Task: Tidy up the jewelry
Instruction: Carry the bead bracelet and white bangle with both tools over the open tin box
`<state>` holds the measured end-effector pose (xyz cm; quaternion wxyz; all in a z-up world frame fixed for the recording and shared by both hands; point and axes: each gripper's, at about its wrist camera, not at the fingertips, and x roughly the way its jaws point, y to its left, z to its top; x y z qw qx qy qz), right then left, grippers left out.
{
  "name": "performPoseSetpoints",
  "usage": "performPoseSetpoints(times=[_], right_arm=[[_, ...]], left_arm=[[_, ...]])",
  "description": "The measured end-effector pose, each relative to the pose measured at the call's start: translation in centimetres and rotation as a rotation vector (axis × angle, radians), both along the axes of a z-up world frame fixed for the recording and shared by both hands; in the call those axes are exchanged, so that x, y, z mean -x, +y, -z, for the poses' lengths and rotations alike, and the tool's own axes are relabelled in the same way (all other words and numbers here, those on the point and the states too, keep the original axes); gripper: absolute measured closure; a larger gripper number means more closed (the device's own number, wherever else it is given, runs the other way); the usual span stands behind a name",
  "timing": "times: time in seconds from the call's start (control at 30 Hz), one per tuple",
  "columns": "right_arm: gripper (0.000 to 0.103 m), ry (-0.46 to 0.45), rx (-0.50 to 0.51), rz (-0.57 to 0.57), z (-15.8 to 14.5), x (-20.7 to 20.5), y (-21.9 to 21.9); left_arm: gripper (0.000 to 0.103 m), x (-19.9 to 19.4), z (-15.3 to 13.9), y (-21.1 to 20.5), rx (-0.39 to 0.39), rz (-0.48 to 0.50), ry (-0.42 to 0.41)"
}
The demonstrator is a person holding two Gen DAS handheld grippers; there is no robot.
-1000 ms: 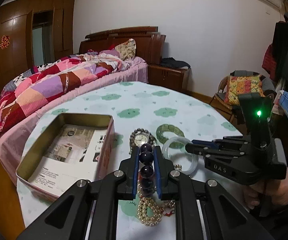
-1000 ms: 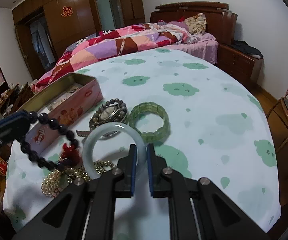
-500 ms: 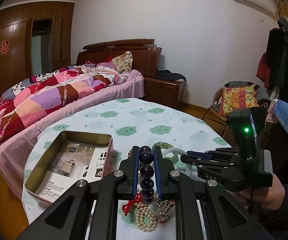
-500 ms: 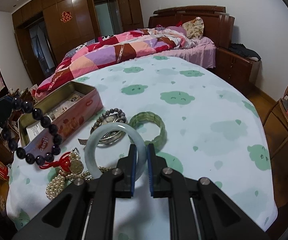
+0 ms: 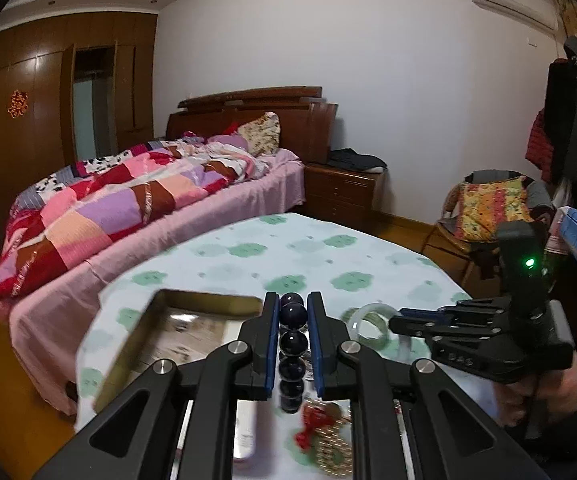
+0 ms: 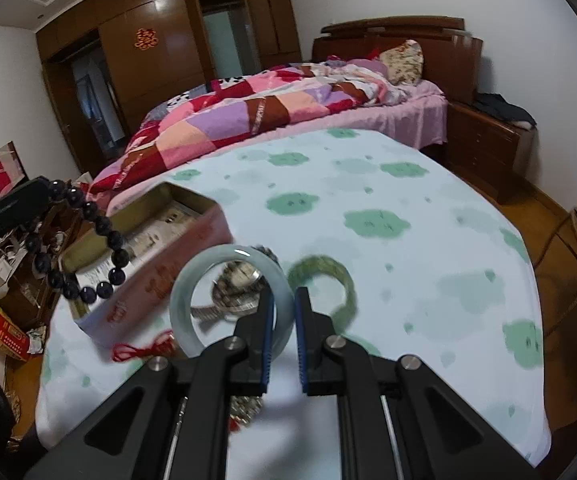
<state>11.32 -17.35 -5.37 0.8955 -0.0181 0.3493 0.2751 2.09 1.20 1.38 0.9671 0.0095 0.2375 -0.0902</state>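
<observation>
My left gripper (image 5: 291, 312) is shut on a dark bead bracelet (image 5: 292, 344) with a red tassel (image 5: 312, 420), held in the air above the table; the bracelet also shows in the right wrist view (image 6: 84, 240). My right gripper (image 6: 284, 304) is shut on a pale jade bangle (image 6: 192, 292), lifted off the cloth; the bangle also shows in the left wrist view (image 5: 364, 314). An open tin box (image 6: 160, 236) sits on the table at left, below the bead bracelet. A watch (image 6: 240, 280), a green stone bracelet (image 6: 328, 280) and a pearl string (image 5: 332, 452) lie on the cloth.
The round table has a white cloth with green clouds (image 6: 368, 200). A bed with a patchwork quilt (image 5: 108, 208) stands beyond it. A chair with a cushion (image 5: 488, 204) is at the right. Clutter and boxes (image 6: 4, 332) lie on the floor at left.
Both grippers have risen. The bead bracelet has lifted clear of the pile and moved toward the tin box. The jade bangle has left the cloth.
</observation>
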Motion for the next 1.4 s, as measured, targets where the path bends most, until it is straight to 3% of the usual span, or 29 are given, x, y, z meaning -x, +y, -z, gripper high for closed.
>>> performPoseSetpoints(times=[0.3, 0.73, 1.2, 1.4], right_arm=[[0.09, -0.032, 0.035, -0.092, -2.3, -2.2, 4.2], [0.09, -0.051, 0.069, -0.168, -3.2, -4.4, 9.3], [0.09, 0.0, 0.093, -0.209, -0.8, -6.7, 14.1], [0.09, 0.022, 0.14, -0.215, 0.4, -6.7, 15.1]], left_arm=[[0.09, -2.4, -0.5, 3.2, -0.017, -0.058, -0.003], [0.09, -6.1, 1.0, 6.1, -0.017, -0.105, 0.053], [0.09, -10.1, 3.8, 8.5, -0.012, -0.139, 0.143], [0.09, -11.5, 5.9, 8.8, -0.051, -0.138, 0.219]])
